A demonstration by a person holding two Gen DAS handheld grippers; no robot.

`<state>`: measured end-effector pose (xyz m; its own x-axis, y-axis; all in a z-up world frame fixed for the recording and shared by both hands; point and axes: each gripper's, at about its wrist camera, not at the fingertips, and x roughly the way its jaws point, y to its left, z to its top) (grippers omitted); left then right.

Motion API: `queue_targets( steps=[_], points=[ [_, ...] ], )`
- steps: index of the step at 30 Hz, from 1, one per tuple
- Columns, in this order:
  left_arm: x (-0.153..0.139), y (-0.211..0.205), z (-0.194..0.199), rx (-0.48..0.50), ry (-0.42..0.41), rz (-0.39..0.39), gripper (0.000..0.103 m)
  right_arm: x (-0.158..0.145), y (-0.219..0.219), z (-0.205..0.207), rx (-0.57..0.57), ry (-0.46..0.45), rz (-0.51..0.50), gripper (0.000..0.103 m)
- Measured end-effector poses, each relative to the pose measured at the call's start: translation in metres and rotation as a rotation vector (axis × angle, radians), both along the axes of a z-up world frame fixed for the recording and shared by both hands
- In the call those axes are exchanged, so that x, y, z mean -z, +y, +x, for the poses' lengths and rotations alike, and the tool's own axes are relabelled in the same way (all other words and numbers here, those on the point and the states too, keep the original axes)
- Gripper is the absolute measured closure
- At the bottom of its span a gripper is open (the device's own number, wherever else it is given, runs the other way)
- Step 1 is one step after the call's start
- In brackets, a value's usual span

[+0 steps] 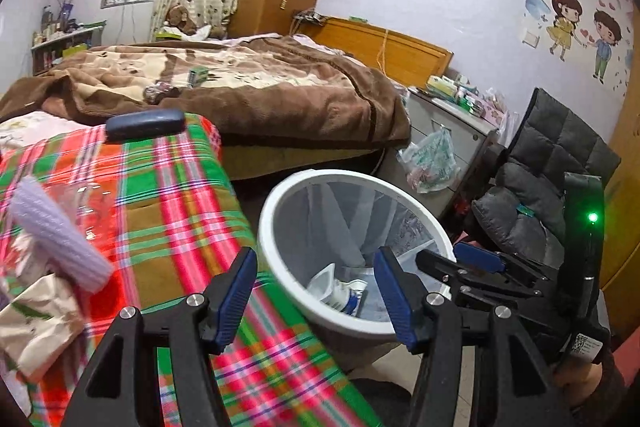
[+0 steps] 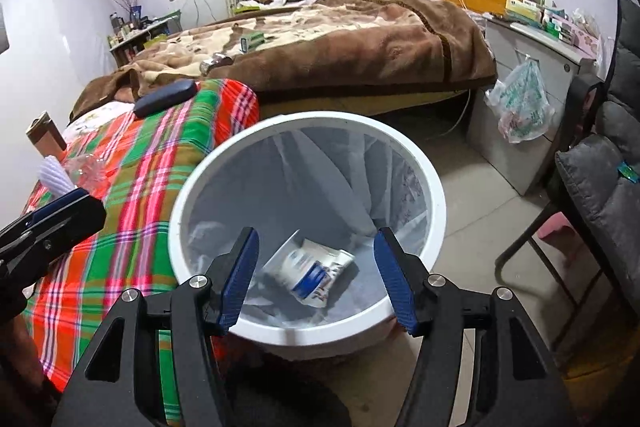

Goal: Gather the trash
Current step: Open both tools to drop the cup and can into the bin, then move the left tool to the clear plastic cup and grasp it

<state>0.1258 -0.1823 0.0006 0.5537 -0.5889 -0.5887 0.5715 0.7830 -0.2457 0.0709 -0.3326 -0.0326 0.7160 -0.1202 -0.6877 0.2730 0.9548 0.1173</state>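
Both tools gape, holding nothing: right tool [image 2: 316,277] over the bin [image 2: 400,151], a wrapper [image 2: 316,275] already inside; left tool [image 1: 316,293] beside it; crinkled clear plastic [image 1: 86,201] on the plaid bed's left edge looks light and slippery, best pinched at a fold.

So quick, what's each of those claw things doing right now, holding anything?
Left gripper: open, holding nothing.
Right gripper: open, holding nothing, above the white bin.
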Motion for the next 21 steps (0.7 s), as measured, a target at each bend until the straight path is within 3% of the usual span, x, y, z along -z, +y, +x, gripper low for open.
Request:
queue_targets(
  steps=[11,21],
  points=[
    [-0.015,0.070,-0.021,-0.133,-0.055,-0.011,0.043,-0.013,0.036,0.000,-0.074,-0.085,0.017,0.042],
    [-0.010,0.144,-0.041,-0.277,-0.072,0.008,0.043,-0.013,0.078,0.007,-0.176,-0.107,0.037,0.042]
  ],
)
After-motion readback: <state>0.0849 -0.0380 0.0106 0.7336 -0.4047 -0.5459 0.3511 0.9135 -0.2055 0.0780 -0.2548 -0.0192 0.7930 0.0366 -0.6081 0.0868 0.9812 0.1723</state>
